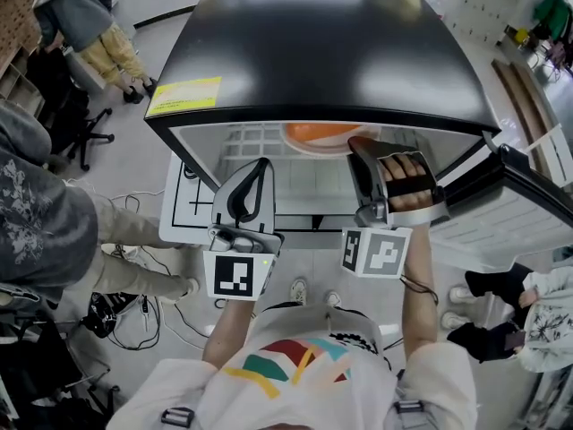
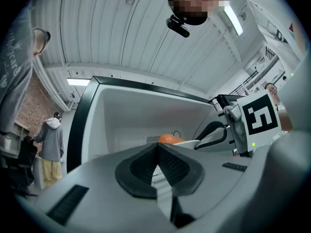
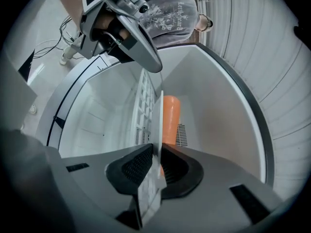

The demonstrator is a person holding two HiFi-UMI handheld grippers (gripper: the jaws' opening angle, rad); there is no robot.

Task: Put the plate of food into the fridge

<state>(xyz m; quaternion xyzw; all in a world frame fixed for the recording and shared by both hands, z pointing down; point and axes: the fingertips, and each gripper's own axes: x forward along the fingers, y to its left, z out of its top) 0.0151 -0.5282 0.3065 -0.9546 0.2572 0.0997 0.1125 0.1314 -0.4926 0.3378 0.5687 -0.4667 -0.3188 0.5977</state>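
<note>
The only proper sign I can spot is a yellow label [image 1: 183, 95] stuck on the black top of the fridge [image 1: 340, 43], and its print is too small to read. The cubes on the left claw [image 1: 258, 170] and right claw [image 1: 358, 150] carry black-and-white square markers [image 1: 240, 276], patterns rather than letters. A bystander's grey sweatshirt [image 3: 172, 16] has an arc of ornate white lettering over a drawing, too warped to make out
</note>
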